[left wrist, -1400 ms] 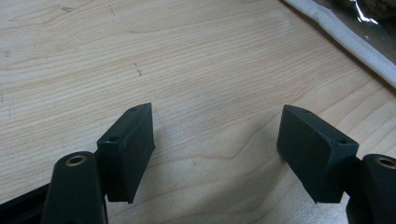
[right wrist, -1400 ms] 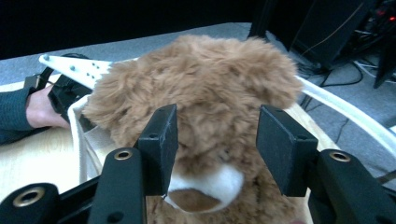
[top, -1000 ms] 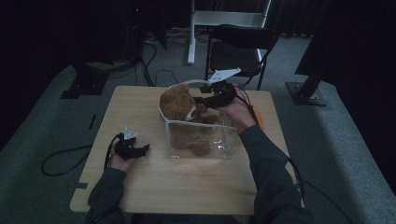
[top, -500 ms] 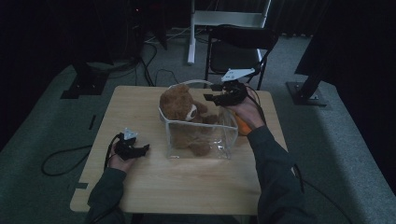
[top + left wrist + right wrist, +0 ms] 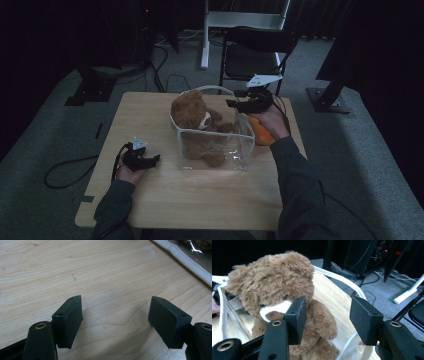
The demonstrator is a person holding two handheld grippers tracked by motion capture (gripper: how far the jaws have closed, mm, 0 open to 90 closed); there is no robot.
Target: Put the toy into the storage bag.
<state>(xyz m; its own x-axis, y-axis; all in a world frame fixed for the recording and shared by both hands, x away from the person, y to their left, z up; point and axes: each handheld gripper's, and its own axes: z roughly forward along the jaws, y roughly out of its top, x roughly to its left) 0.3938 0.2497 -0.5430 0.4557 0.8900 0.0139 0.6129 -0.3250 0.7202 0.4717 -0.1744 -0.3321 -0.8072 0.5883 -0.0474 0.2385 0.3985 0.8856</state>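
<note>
Right claw (image 5: 234,104) has drawn back from teddy bear (image 5: 192,116), half open, empty

Dim, grainy high view, surroundings sunk in black, table (image 5: 200,195) the brightest patch, gripper views brighter and sharper, soft shadows under jaws, glare on clear plastic (image 5: 193,245)

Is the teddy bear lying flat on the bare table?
No, the teddy bear sits upright inside the clear bag, with its head poking above the white rim.
</note>
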